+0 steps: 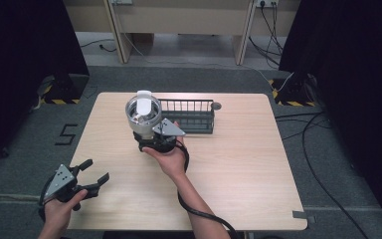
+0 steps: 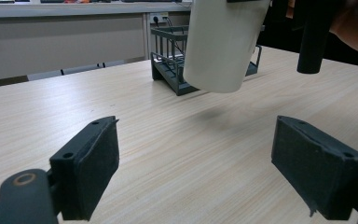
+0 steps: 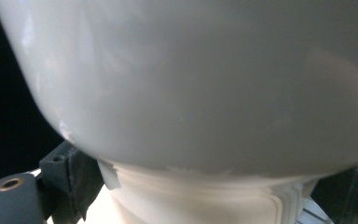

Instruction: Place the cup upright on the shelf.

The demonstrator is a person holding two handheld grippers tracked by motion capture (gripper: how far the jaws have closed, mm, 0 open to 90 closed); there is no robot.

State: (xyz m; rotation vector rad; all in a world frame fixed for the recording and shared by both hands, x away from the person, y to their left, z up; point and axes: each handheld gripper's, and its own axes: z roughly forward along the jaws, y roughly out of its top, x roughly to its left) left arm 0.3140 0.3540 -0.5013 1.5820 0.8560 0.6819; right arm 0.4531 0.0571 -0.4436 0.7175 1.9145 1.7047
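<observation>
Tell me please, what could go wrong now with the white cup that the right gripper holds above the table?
1. The right gripper grips the white cup low on its body, so it may tip or slip.
2. The cup hangs close to the black wire rack and could knock its rim.

1. My left tongs (image 1: 93, 172) have a black body, with a grey three-cornered plate on top dotted with small dark screws.
2. Their fingers (image 2: 91, 163) are flat black blocks with screw holes; a brass-ringed hole sits at the base.
3. My right tongs (image 1: 154, 137) carry the same grey plate.
4. A thick black cable trails from them.
5. My forearms are bare, no sleeves.
</observation>
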